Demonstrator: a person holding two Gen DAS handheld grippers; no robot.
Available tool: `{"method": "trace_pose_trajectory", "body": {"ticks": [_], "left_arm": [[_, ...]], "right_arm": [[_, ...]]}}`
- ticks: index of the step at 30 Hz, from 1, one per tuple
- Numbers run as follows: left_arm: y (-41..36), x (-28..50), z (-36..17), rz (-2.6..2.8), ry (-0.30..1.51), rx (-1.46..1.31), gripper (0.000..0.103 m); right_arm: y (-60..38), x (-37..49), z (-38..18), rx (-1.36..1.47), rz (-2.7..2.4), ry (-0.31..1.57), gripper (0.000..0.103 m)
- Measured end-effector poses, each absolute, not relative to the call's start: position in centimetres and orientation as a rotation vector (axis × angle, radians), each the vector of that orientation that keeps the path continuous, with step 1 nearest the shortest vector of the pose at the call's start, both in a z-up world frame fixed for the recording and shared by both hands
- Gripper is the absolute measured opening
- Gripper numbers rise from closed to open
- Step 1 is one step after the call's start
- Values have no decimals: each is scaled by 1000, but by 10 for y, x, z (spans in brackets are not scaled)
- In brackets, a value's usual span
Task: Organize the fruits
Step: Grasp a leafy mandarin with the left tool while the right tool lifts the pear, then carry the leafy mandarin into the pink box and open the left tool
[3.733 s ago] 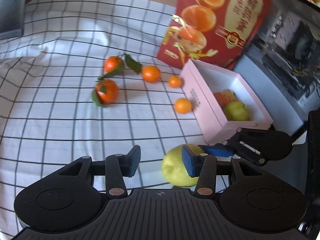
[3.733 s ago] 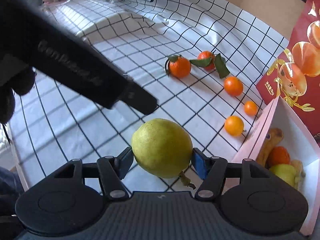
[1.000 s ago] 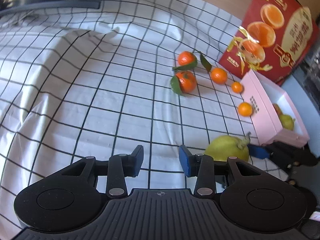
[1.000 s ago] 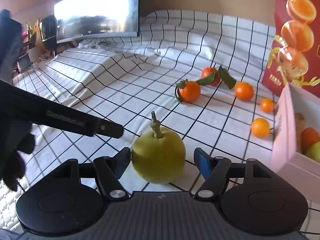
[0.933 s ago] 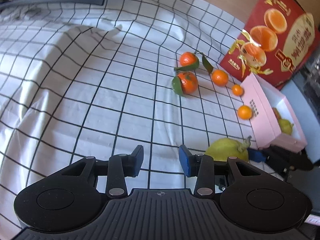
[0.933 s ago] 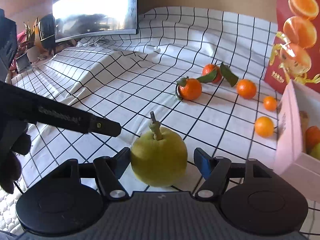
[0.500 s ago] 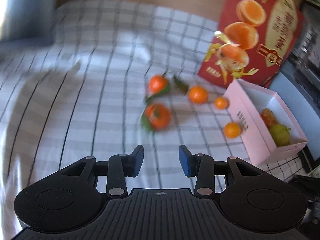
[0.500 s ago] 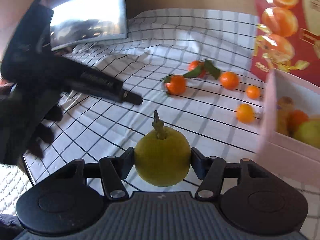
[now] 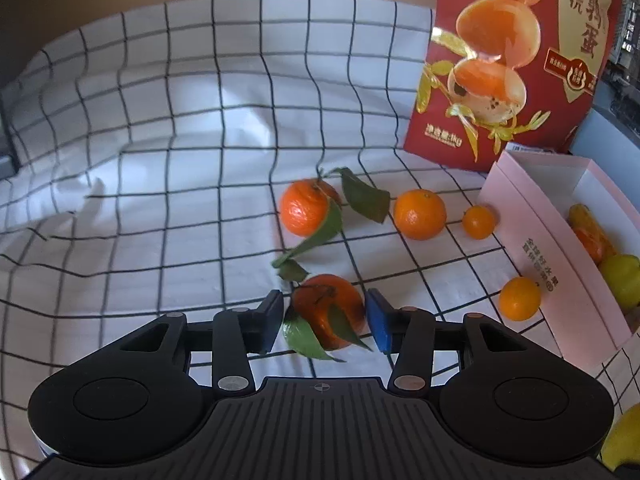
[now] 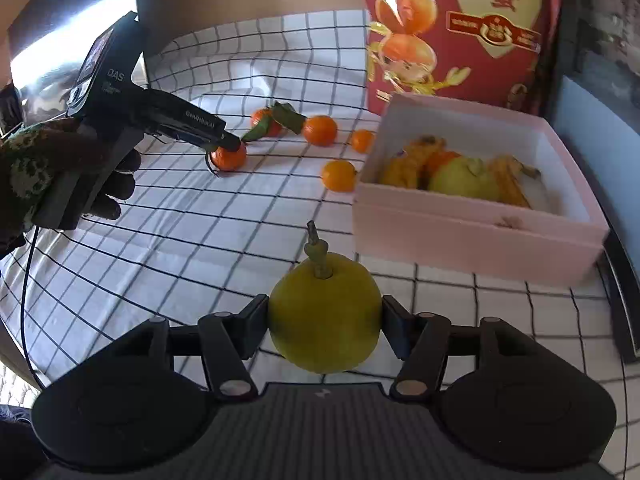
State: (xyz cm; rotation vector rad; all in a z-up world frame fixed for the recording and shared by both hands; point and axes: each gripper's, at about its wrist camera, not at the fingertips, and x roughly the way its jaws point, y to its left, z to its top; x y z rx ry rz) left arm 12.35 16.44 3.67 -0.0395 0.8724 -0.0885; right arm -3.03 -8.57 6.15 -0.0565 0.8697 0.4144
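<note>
Our left claw [image 9: 324, 316] points down at a slant, and its jaws have just been opening. They stand apart now, one on each side of a tangerine with leaves [image 9: 326, 312], and we cannot tell if the pads [image 9: 378, 322] touch it. In the right wrist view we see our left hand [image 10: 60, 172] in a dark glove with a spotted green sleeve, wrapped around the handle of that claw. Our right claw [image 10: 324, 324] also points down at a slant. Its jaws have just been closing, and now both pads press on the sides of a yellow-green pear [image 10: 324, 312], whose stem points up.
</note>
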Motion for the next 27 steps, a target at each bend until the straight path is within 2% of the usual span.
{"method": "trace_pose_trajectory", "body": {"ticks": [4, 13, 27], "left_arm": [[156, 132, 24, -51, 928, 11, 51], [144, 118, 33, -94, 937, -11, 50], [62, 23, 55, -322, 969, -38, 50]], "right_arm": [[-93, -36, 60, -56, 391, 876, 60], [-109, -44, 57, -61, 367, 885, 60], [-141, -45, 66, -68, 356, 858, 60]]}}
